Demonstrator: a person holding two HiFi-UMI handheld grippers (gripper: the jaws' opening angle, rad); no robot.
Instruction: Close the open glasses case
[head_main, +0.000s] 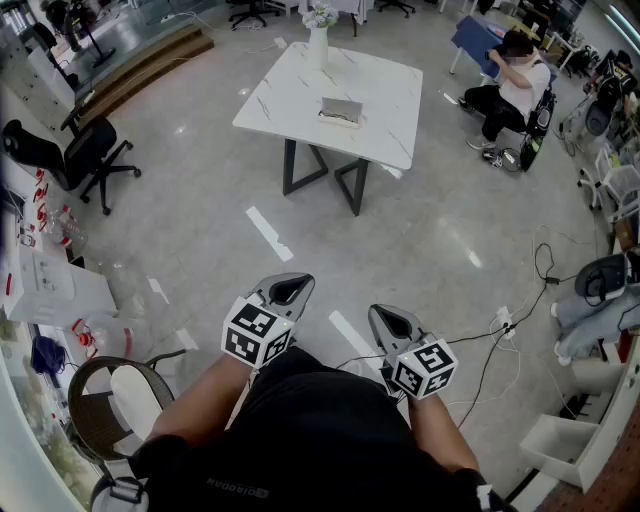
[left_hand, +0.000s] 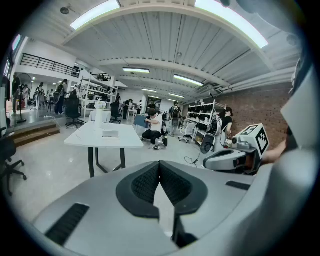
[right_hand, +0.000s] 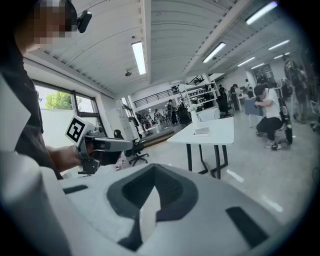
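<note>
The open glasses case (head_main: 342, 111) lies on the white marble table (head_main: 390, 90) far ahead across the floor, lid up. It is small in the left gripper view (left_hand: 110, 133) and the right gripper view (right_hand: 201, 131). My left gripper (head_main: 285, 290) and right gripper (head_main: 392, 322) are held close to my body, well short of the table. Both are shut with nothing between the pads. From the left gripper view I see its jaws (left_hand: 159, 172) meeting at the tips and the right gripper (left_hand: 235, 157) beside it. The right gripper's jaws (right_hand: 153, 186) also meet.
A vase of flowers (head_main: 318, 40) stands at the table's far edge. A black office chair (head_main: 75, 155) is at the left, a wicker chair (head_main: 110, 400) beside my left arm. A person (head_main: 510, 85) crouches beyond the table at the right. Cables (head_main: 520, 320) trail on the floor at the right.
</note>
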